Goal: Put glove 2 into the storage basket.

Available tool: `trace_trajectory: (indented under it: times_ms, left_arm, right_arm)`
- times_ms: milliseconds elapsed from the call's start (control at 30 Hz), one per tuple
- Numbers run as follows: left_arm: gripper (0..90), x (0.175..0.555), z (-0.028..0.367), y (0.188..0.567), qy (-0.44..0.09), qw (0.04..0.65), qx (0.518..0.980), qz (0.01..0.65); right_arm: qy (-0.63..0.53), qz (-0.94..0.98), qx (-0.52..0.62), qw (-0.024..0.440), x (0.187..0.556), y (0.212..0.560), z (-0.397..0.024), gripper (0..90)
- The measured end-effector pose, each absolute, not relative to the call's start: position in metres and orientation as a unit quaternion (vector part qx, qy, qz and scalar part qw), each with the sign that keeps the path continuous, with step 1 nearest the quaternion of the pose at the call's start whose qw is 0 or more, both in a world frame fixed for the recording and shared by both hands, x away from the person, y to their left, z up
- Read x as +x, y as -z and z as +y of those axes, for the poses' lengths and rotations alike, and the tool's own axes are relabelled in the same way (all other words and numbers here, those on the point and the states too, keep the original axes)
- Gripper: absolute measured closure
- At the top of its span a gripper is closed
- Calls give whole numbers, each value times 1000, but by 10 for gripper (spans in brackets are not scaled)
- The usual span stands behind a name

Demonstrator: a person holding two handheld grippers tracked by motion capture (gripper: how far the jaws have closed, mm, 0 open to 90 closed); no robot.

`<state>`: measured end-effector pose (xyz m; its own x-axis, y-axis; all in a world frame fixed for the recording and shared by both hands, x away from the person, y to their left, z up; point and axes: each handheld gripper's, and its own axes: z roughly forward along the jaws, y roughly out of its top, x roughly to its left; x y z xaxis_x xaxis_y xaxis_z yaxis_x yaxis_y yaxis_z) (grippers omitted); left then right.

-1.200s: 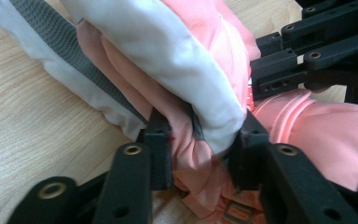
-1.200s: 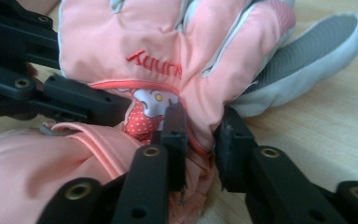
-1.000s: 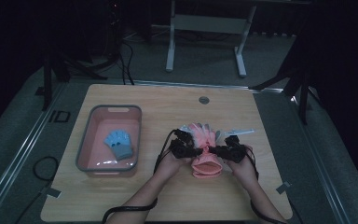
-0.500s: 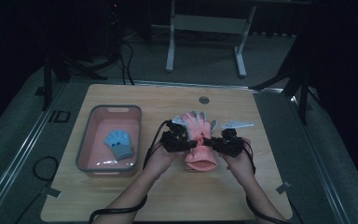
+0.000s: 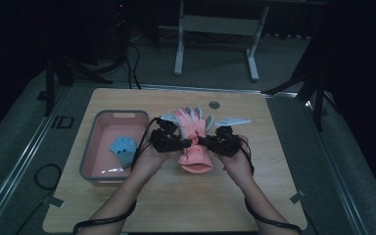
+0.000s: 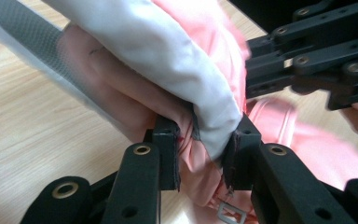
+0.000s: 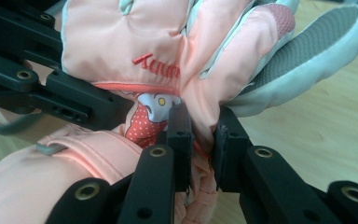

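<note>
**Pink glove held between both grippers above the table**

You held the padded pink ski glove with grey-and-white fingertips (image 5: 192,134) pinched from both sides, your left gripper (image 5: 183,143) and right gripper (image 5: 206,142) meeting at its wrist band. In the left gripper view, your jaws had closed narrow on a bunched fold of the glove (image 6: 200,135), fabric squeezed between both pads. In the right gripper view, your jaws gripped the glove (image 7: 200,116) the same way, at the seam just below the printed palm.

The glove's long axis ran straight away from you, crossing the line between the two sets of jaws: fingers fanned out beyond the jaws, the open cuff hanging on your side of them. Both hands sat equally near it. The grey-rimmed pink plastic tub (image 5: 98,122), holding a small light-blue glove (image 5: 123,149), lay off to the outer side of your left gripper, well apart, so any move there would likely carry the glove sideways, across its own length.
</note>
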<state>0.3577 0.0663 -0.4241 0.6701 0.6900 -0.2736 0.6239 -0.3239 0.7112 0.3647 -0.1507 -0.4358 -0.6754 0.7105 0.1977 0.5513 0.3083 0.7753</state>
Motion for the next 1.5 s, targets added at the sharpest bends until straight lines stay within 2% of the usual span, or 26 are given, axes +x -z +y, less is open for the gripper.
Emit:
trace_trajectory:
  times_ms: [133,233,367,767,900,967,1100,1167,1200,1367,1400,1500]
  left_arm:
    - [712,362,81,419,-35,415,809,415]
    - [712,362,94,416,-39,425,803,416]
    - [716,361,100,412,-44,424,803,416]
    - [720,350,136,387,-63,427,797,422]
    - [719,340,163,374,-75,444,783,429]
    - [718,340,163,374,-75,444,783,429]
    - [717,328,196,358,-86,455,771,437]
    - [717,328,196,358,-86,455,771,437]
    - [717,321,215,350,-95,446,771,444]
    - [717,316,233,347,-98,439,770,453]
    - [717,311,250,349,-99,432,767,464]
    - [717,308,268,358,-100,422,763,480]
  right_arm:
    - [-439,804,389,101,366,431,-137,795]
    - [-458,793,394,82,371,429,-131,807]
    - [-459,796,384,91,370,424,-122,810]
    - [-480,796,361,79,370,405,-93,810]
    - [-489,799,341,79,368,389,-70,810]
    - [-491,800,336,82,367,386,-65,810]
    - [-503,800,319,73,365,372,-41,810]
    - [-507,799,315,72,364,369,-36,810]
    - [-513,798,308,69,363,366,-24,810]
    - [-523,799,294,50,363,367,3,810]
    - [-523,799,294,50,363,367,3,810]
    - [-524,801,288,20,365,379,35,810]
